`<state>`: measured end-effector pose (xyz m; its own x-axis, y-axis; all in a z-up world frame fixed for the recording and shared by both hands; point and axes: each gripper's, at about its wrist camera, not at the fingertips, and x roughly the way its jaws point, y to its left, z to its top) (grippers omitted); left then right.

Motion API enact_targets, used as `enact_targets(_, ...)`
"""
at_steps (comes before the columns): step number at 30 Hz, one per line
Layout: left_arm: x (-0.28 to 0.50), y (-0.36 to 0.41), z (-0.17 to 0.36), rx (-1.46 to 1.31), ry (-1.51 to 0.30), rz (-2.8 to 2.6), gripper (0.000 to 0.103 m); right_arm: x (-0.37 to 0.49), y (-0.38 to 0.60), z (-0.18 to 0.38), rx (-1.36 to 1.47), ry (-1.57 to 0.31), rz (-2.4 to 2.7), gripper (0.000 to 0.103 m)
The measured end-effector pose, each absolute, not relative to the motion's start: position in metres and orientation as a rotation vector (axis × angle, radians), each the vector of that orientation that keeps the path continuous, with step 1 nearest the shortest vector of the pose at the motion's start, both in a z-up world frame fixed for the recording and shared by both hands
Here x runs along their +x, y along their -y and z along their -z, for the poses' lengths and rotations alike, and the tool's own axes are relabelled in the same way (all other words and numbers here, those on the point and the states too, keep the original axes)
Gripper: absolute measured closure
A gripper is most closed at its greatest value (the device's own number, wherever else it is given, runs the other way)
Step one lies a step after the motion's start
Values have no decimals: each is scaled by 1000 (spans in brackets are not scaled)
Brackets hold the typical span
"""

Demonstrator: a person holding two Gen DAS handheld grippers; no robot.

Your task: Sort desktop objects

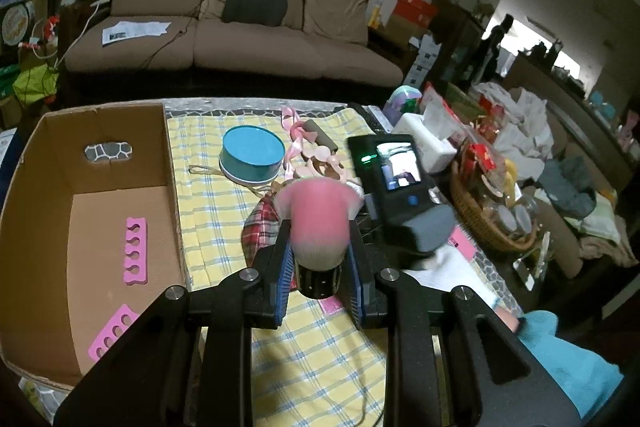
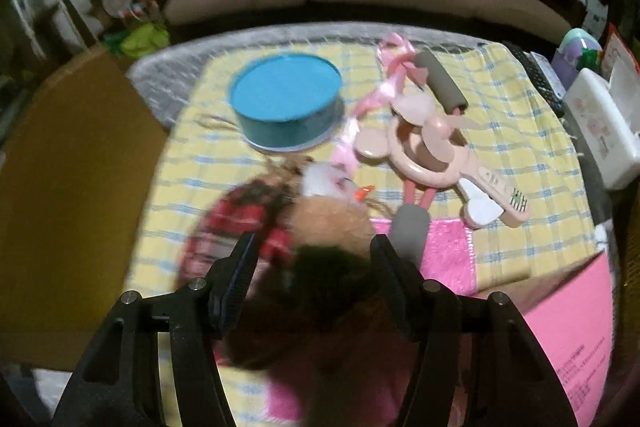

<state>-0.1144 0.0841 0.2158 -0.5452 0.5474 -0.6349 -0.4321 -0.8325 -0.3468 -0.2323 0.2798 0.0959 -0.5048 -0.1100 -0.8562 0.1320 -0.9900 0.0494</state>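
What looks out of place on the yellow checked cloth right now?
The plaid pouch lies crumpled, its cord trailing loose beside the blue round tin. A pink ribbon sprawls across the pink handheld fan.

Left wrist view angled down across yellow checked cloth (image 1: 224, 227) toward sofa (image 1: 240, 27), right wrist view steeper, closer, both sharing blue round tin (image 1: 252, 155), sofa.

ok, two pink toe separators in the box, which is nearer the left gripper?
The lower toe separator, by the near box wall; the other toe separator lies farther in.
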Motion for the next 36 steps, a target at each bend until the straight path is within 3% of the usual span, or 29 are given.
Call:
enact_targets(4, -115, -80, -212, -1039, 231, -2335, 81, -238, -278, -76, 1524, -162, 2617, 57)
enact_targets(15, -110, -78, -215, -1039, 258, -2329, 81, -226, -272, -103, 1416, -162, 2656, 70)
enact_targets(28, -76, -56, -262, -976, 282, -2374, 81, -172, -262, -244, 1061, -191, 2770, 72)
enact_targets(36, -67, -1, -290, -973, 333, -2449, 81, -128, -231, -338, 898, -185, 2771, 72)
